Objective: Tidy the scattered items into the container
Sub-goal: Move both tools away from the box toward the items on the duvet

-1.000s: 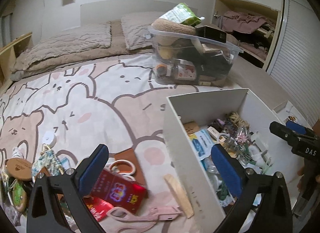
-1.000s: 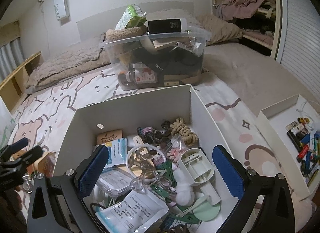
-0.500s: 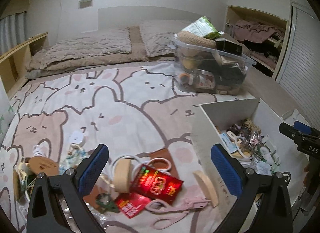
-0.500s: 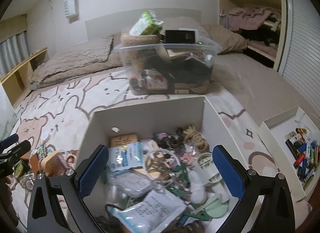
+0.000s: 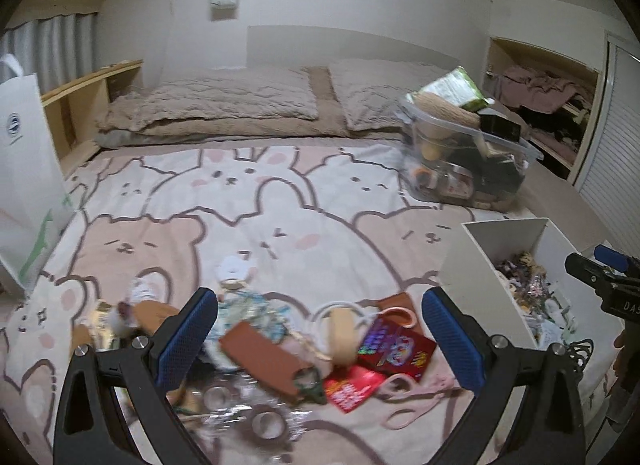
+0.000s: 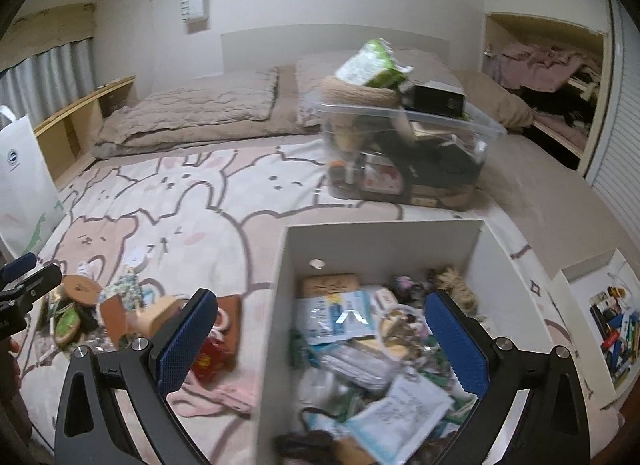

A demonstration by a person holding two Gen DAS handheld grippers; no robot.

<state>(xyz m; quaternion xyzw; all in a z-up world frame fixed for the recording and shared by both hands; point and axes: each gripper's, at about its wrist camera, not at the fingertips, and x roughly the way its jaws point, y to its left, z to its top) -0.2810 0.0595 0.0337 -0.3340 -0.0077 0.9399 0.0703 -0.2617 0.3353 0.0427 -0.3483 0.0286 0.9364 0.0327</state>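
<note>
Both grippers empty, fingers spread wide. Left gripper [image 5: 320, 339] poised over the scattered pile on the bed [image 5: 248, 201]; right gripper [image 6: 322, 339] straddling the near-left wall of the white box [image 6: 384, 233].

Between the left fingers: brown leather case [image 5: 264, 357] lying flat at centre, beige tape roll [image 5: 342, 329] just beyond it, red printed packet [image 5: 396, 347] toward the right finger. Pink scissors [image 5: 404, 389] below that finger, near the frame's bottom. Floral pouch [image 5: 248, 305] just past the case, toward the left finger. Clear wrapper with rings under the fingers, blurred.

White box well filled already: blue sachet [image 6: 340, 319], rope coil [image 6: 456, 285], loose papers and small clutter between the right fingers. Clear plastic bin [image 6: 404, 153] farther up the bed, apart from the box.

Step in hand, by judgement: choosing the next item from the pile; sorting partly done, a good heap left.

Next move likely calls for lowering the left fingers around the leather case or tape roll, closing on one item only, then carrying it rightward over the box wall. Overlapping items risk a double pick or a drag.
</note>
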